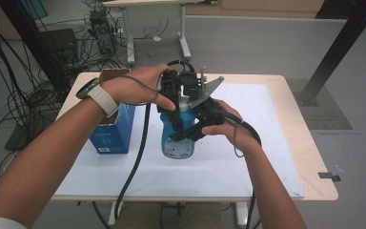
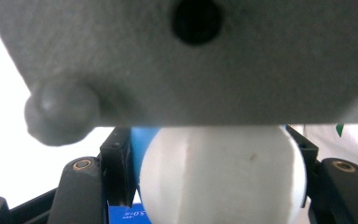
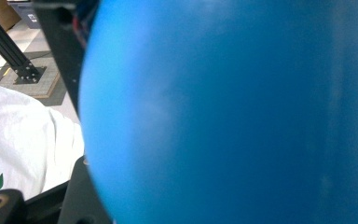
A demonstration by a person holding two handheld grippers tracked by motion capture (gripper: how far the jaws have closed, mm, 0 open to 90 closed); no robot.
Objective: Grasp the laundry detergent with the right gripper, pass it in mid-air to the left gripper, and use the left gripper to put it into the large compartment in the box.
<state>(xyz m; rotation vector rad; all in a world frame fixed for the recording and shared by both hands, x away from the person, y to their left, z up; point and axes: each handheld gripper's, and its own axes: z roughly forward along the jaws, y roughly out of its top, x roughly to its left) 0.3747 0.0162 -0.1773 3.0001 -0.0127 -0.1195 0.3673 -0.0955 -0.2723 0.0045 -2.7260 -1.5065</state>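
Centrally, smooth rounded blue bottle [image 1: 177,138] with glossy white cap [image 2: 221,175]

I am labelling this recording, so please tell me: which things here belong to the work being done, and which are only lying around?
In use:
- blue bottle
- its white cap, between the left gripper jaws
- right gripper, at the bottle's body

Lying about:
- open blue box
- white sheet on the table
- cables on the floor

Grey floor [image 1: 248,52], cable tangle [image 1: 24,90] left, black post [image 1: 336,47] right.
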